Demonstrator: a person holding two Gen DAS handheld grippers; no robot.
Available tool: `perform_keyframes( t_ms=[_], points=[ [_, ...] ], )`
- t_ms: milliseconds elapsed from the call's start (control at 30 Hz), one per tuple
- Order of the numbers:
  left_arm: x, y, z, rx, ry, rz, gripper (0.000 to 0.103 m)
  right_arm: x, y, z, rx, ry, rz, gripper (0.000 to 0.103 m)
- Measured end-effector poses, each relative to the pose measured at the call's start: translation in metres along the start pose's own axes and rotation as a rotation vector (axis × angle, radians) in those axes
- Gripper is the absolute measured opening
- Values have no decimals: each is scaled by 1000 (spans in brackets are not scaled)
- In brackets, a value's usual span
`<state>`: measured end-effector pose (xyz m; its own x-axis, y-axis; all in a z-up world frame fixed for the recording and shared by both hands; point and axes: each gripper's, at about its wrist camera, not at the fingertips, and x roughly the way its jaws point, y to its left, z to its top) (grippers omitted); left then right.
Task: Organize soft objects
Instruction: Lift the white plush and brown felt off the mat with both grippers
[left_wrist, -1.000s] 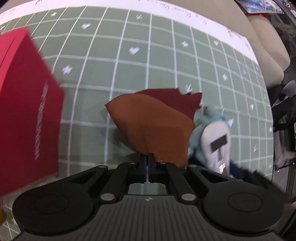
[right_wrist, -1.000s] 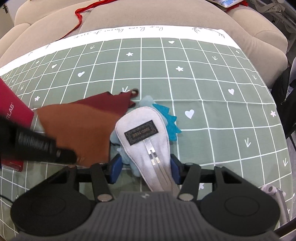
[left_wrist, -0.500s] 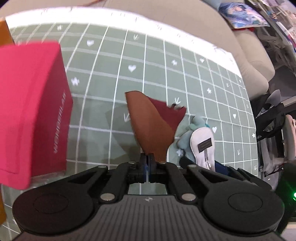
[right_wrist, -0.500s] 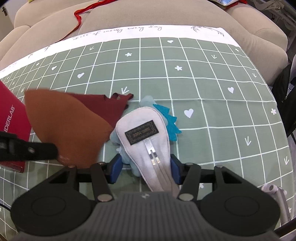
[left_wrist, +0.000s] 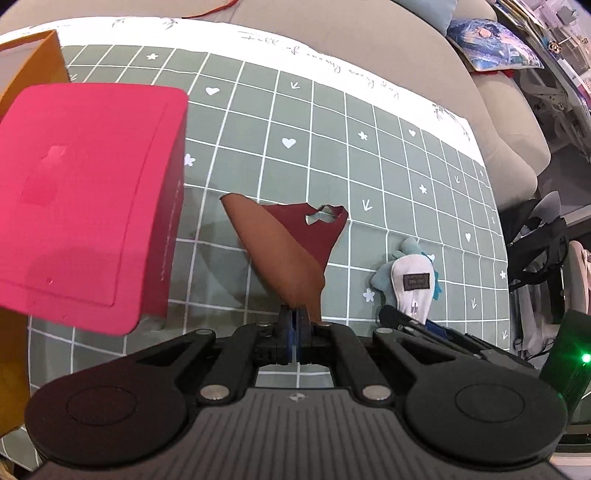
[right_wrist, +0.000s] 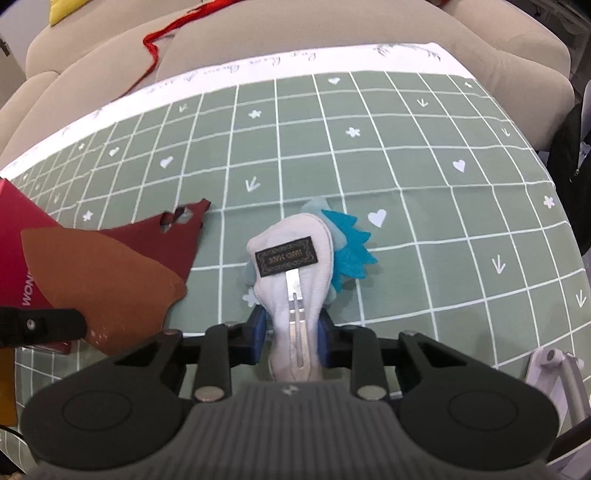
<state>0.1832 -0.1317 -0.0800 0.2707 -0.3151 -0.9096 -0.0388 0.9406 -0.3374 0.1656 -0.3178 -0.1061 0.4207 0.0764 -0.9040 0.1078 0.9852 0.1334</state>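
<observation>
Nearest, the right gripper (right_wrist: 291, 332) has just been closing its jaws on the narrow end of the white plush hair clip (right_wrist: 291, 266), whose blue felt fringe lies on the green checked cloth (right_wrist: 406, 147); the pads now look pressed to its sides. Beside it the left gripper (left_wrist: 294, 321) is clenched on the corner of the brown felt sheet (left_wrist: 280, 254), lifted clear, with the maroon felt sheet (left_wrist: 314, 236) hanging behind. Further off sits the red box (left_wrist: 85, 199). Nothing looks stowed yet: both pieces seem grasped, still needing placing
</observation>
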Motion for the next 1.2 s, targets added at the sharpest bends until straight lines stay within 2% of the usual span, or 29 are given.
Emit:
perform_keyframes(
  t_ms=[300,433,667,933,1200],
  points=[
    [-16,-8,-7,32,-18,-16,1,-18,-2,-6,28,-32,10,27],
    [-27,-11,-9,48,-15,-50,1,-35,2,-9,50,-56,22,27],
    [-43,-13,-12,62,-19,-85,1,-63,0,-21,113,-43,108,27],
    [-58,-14,-18,79,7,-115,1,-88,3,-43,138,-6,58,27],
    [-91,-11,-18,85,-37,-134,1,-103,8,-57,159,-3,54,27]
  ],
)
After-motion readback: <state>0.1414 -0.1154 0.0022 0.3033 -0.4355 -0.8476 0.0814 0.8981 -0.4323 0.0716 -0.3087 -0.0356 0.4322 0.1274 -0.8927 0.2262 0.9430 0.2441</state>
